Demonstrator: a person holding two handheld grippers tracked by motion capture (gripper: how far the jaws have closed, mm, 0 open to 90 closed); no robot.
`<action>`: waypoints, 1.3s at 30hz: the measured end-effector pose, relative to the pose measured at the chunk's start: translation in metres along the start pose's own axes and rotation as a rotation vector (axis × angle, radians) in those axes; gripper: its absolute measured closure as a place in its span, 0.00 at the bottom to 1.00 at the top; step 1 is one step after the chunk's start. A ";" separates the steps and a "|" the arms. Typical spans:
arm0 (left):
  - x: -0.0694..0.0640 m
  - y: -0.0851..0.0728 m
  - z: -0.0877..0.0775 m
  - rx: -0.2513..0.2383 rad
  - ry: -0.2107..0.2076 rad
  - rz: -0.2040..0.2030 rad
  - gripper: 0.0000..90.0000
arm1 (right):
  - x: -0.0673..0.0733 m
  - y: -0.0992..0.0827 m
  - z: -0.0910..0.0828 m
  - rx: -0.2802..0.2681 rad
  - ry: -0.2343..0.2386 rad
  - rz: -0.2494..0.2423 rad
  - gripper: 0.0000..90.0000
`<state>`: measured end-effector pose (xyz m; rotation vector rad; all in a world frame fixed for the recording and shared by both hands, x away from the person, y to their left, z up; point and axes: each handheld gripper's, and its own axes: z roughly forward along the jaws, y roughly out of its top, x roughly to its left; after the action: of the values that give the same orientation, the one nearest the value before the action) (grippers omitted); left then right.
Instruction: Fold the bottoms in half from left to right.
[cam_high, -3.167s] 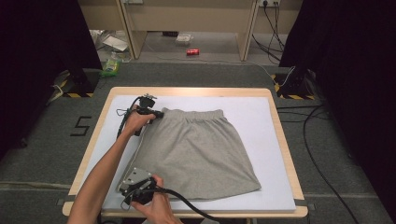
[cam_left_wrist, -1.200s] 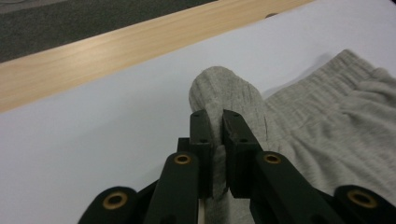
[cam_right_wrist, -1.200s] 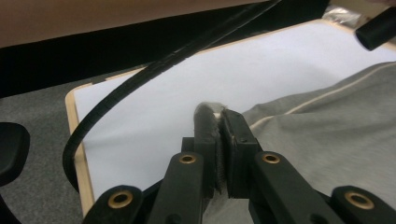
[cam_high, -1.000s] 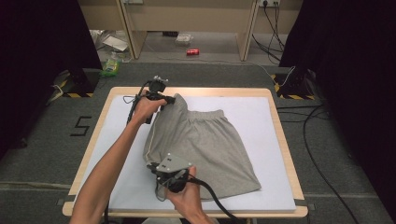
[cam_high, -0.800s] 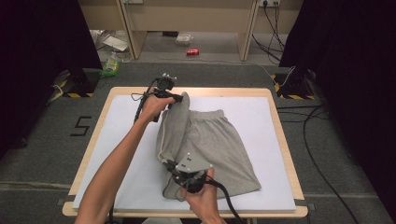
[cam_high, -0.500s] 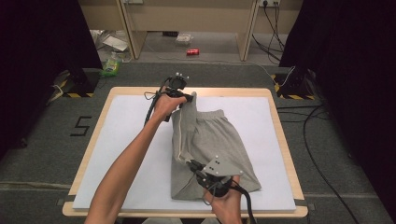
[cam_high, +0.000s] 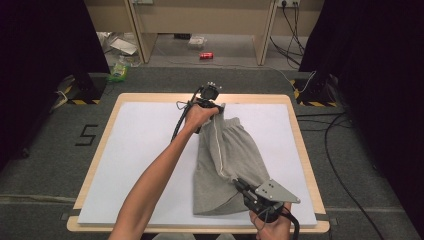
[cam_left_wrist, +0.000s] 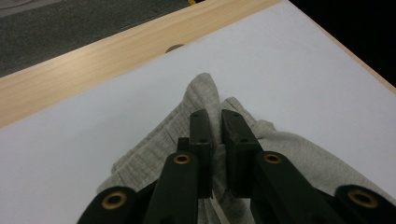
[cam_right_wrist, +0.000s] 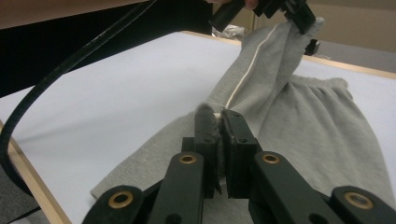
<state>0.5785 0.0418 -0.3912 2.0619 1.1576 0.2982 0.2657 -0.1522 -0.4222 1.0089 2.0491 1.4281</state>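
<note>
Grey shorts (cam_high: 235, 155) with a white side stripe lie on the white table sheet (cam_high: 145, 150), their left half lifted and drawn over the right half. My left gripper (cam_high: 218, 106) is at the far edge, shut on the waistband corner; in its own view its jaws (cam_left_wrist: 215, 126) pinch grey cloth (cam_left_wrist: 280, 144). Near the front edge, my right gripper (cam_high: 239, 182) is shut on the hem corner. The right gripper view has the jaws (cam_right_wrist: 218, 128) clamped on the fabric (cam_right_wrist: 317, 121), with the left gripper (cam_right_wrist: 299, 14) holding the striped fold up behind it.
The sheet has a wooden table rim (cam_high: 150, 97) around it. A black cable (cam_right_wrist: 70, 60) trails from the left gripper along the forearm. On the floor beyond are a red can (cam_high: 206, 55), a green packet (cam_high: 118, 70) and cables (cam_high: 340, 150) at the right.
Both grippers have moved to the right across the table, each still pinching the shorts. The left half of the shorts has come up and over the right half.
</note>
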 end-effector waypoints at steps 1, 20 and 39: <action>-0.001 0.000 0.002 0.001 -0.002 -0.003 0.92 | 0.000 0.000 0.000 0.000 0.000 0.000 0.95; -0.017 -0.001 0.031 0.024 -0.005 -0.022 0.90 | -0.016 -0.019 -0.014 0.029 -0.049 0.035 0.95; -0.022 0.004 0.034 -0.009 -0.081 -0.053 0.67 | -0.028 -0.029 -0.021 0.044 -0.075 0.065 0.95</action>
<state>0.5860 0.0057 -0.4093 2.0131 1.1576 0.1924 0.2597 -0.1918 -0.4428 1.1395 2.0184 1.3615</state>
